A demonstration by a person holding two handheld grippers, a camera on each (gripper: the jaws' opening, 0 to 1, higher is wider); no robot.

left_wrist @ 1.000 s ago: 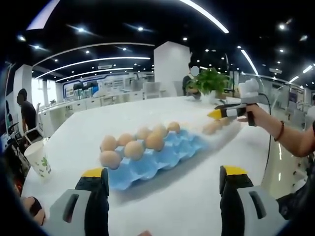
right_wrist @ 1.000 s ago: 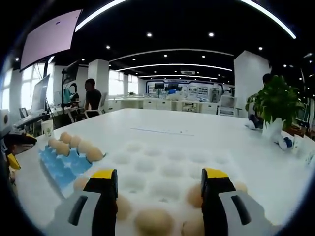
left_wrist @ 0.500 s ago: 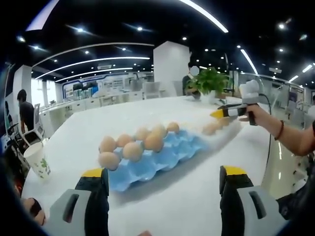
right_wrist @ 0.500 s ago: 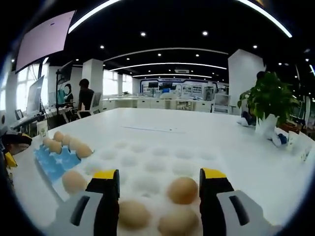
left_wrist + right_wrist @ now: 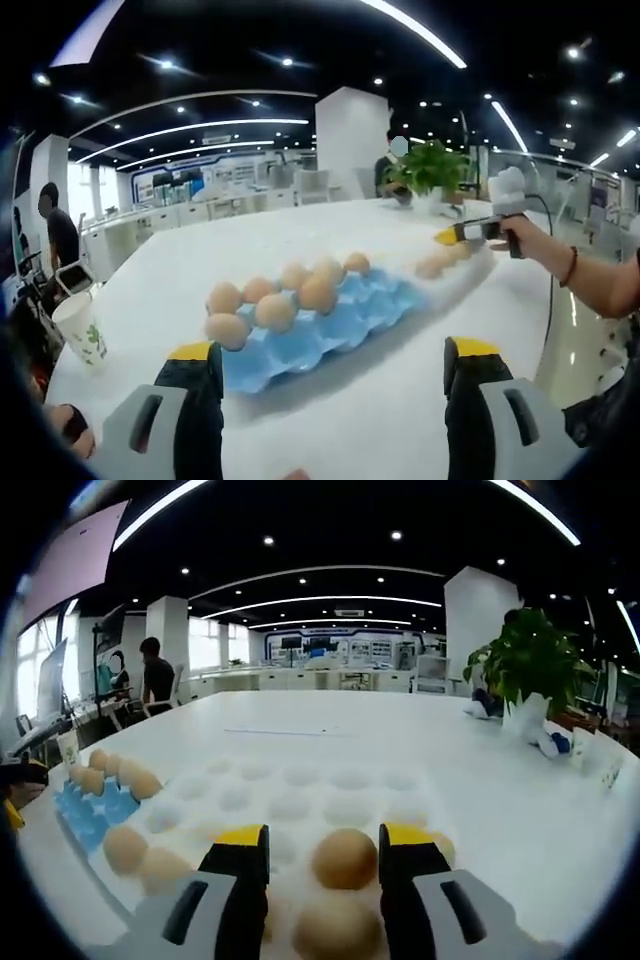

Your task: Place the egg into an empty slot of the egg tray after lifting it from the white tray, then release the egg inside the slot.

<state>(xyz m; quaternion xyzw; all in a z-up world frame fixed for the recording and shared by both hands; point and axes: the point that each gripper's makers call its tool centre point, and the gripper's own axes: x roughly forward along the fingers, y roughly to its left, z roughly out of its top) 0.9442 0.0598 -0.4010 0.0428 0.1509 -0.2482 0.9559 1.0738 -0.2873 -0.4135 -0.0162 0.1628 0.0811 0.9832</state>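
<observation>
The blue egg tray lies mid-table with several brown eggs along its far side and bare slots nearer me. My left gripper hovers open in front of it, holding nothing. Beyond it a hand holds my right gripper over the white tray. In the right gripper view, my right gripper is low over the white tray. Its jaws are narrowed around one egg, with a gap on the left side. More eggs lie nearby. The blue egg tray sits at the left.
A paper cup stands near the table's left edge. A potted plant and small items stand at the far right of the table. A person sits at a desk in the background. Bare white tabletop lies before the blue tray.
My right gripper has moved forward and down over the white tray. Its jaws have narrowed around one egg. My left gripper has stayed nearly still and open.
</observation>
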